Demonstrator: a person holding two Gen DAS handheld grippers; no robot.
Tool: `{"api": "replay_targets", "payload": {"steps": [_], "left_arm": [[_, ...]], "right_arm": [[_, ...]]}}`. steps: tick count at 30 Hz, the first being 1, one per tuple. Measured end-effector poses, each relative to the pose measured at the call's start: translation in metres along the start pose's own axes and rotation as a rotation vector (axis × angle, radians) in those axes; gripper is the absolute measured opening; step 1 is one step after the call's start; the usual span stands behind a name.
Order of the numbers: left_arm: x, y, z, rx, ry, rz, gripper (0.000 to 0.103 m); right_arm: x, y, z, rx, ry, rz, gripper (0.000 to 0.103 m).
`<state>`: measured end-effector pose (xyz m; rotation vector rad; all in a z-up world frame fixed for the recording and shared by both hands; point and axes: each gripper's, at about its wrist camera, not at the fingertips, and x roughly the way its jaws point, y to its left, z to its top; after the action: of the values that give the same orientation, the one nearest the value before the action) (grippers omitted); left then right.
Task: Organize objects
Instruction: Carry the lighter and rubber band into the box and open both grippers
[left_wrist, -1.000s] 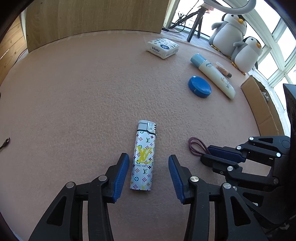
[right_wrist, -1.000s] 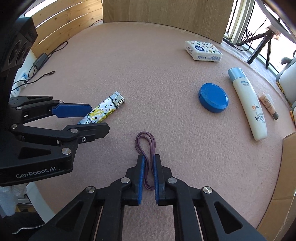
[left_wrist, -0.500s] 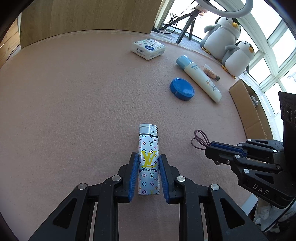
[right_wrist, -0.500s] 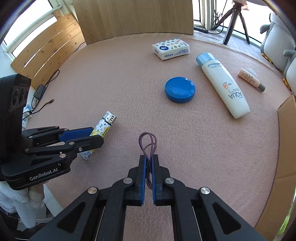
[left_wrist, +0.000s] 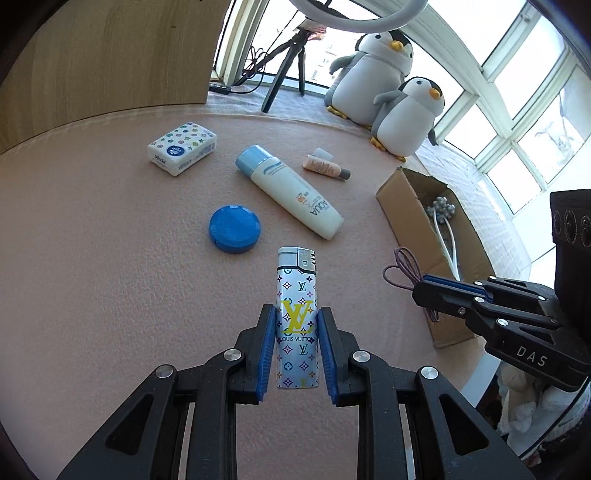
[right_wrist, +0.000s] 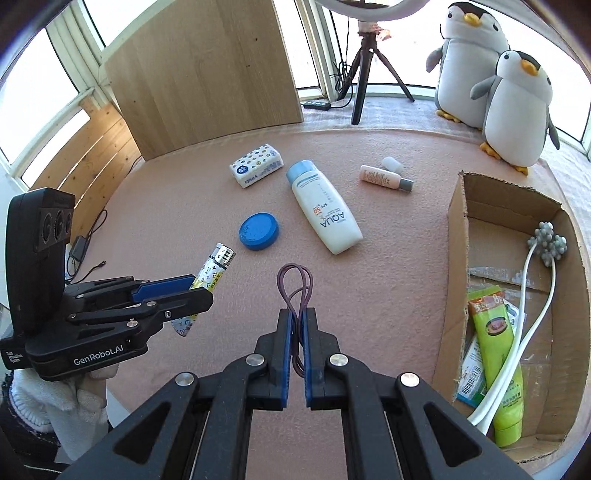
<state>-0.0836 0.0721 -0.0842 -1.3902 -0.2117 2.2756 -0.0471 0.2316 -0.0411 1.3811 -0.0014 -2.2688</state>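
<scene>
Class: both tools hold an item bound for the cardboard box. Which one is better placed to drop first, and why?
Right. The right tool, shut on the hair tie, is nearer the cardboard box; the left tool, gripping the lighter, sits farther away.

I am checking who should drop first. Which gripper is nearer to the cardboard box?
Right. The right gripper, shut on the purple hair tie, is beside the cardboard box. The left gripper, shut on the lighter, is farther out over the table.
</scene>
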Motion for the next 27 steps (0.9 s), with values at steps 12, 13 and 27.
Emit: {"api": "replay_targets", "payload": {"steps": [12,13,27], "left_arm": [[0.048,-0.117,0.025,0.173,0.044,-0.129,0.025],[0.051,-0.125,0.026,0.184,0.048,-0.137,0.025],[0.091,-0.2,0.028,0.282,0.093,-0.187,0.025]], "right_arm": [[-0.05,-0.11,-0.022,0.207,-0.076,-0.121,0.005],[-0.054,-0.117,-0.024,0.22,-0.079,-0.128,0.005],[-0.063,-0.174,-0.044,0.322,-0.078,-0.152,0.005]]}}
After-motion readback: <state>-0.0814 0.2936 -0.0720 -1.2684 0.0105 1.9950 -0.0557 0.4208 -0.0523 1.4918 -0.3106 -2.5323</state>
